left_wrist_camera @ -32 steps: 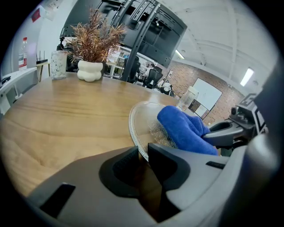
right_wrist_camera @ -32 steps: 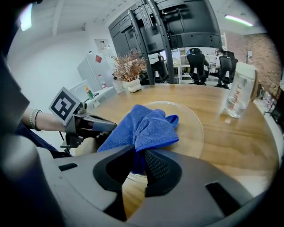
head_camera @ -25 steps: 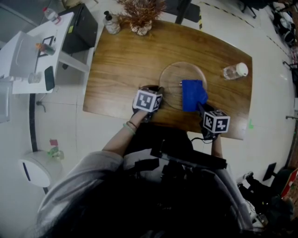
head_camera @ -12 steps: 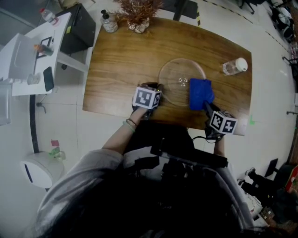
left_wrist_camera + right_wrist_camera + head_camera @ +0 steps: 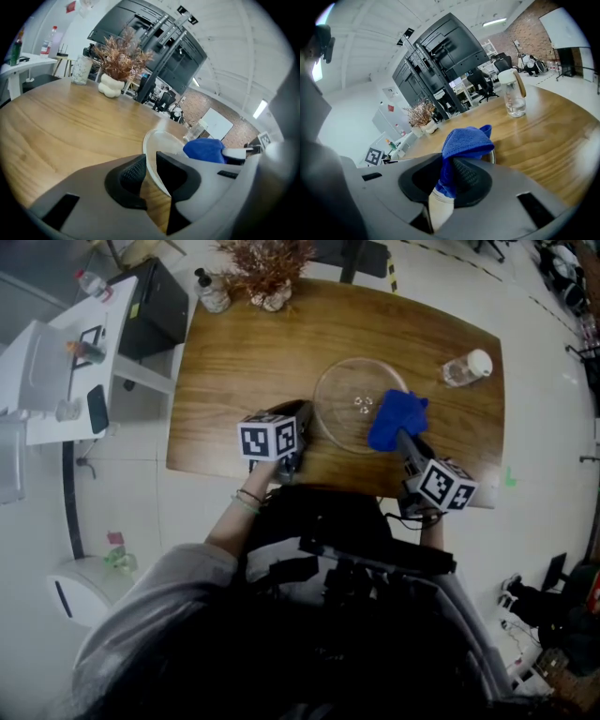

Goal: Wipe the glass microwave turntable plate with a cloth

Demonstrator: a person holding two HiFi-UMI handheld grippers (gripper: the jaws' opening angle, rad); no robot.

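The round glass turntable plate (image 5: 352, 399) lies on the wooden table (image 5: 244, 362). My left gripper (image 5: 304, 415) is at its left rim and is shut on that rim; in the left gripper view the glass edge (image 5: 154, 157) runs between the two dark pads. A blue cloth (image 5: 394, 418) sits bunched over the plate's right edge. My right gripper (image 5: 403, 441) is shut on the cloth, which rises in a fold above the pads (image 5: 466, 143). The plate's middle shows bare, with small glints on it.
A clear bottle with a white cap (image 5: 466, 369) lies right of the plate, also in the right gripper view as the bottle (image 5: 513, 98). A dried plant in a white vase (image 5: 267, 273) and a soap bottle (image 5: 211, 292) stand at the far edge. A white side table (image 5: 56, 352) is at left.
The cloth slid from the plate's middle to its right edge and is now bunched up in the right gripper. The left gripper stays on the plate's left rim.
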